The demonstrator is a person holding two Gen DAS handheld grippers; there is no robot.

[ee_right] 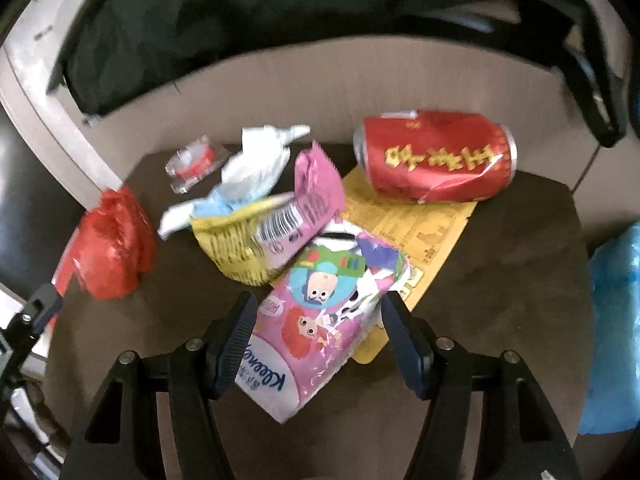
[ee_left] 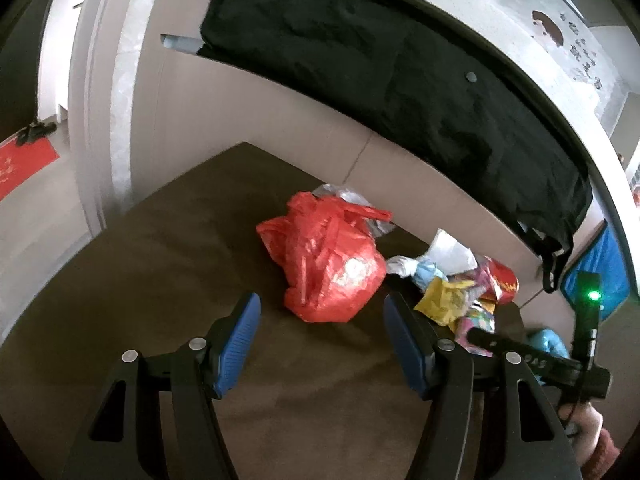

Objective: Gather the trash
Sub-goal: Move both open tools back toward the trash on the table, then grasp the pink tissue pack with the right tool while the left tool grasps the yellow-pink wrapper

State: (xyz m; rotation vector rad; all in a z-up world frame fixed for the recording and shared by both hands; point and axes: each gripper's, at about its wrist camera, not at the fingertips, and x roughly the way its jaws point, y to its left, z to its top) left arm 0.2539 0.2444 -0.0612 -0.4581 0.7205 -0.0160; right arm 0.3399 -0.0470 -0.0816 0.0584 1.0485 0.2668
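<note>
Red bag (ee_left: 328, 256): thin crinkly glossy plastic. Can (ee_right: 436, 158): dented shiny metal; tissue pack (ee_right: 320, 320): glossy plastic film. Table (ee_right: 500, 280): matt brown; upper-frame black cloth (ee_left: 400, 80): matt fabric.

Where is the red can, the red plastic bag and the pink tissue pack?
red can (ee_right: 436, 156): right wrist view, on its dented side.
red plastic bag (ee_left: 332, 264): left wrist view, on its crinkled middle.
pink tissue pack (ee_right: 316, 320): right wrist view, on its cartoon front.

A home — black garment (ee_left: 384, 80) draped above a table (ee_left: 160, 264), red doormat (ee_left: 20, 164).
</note>
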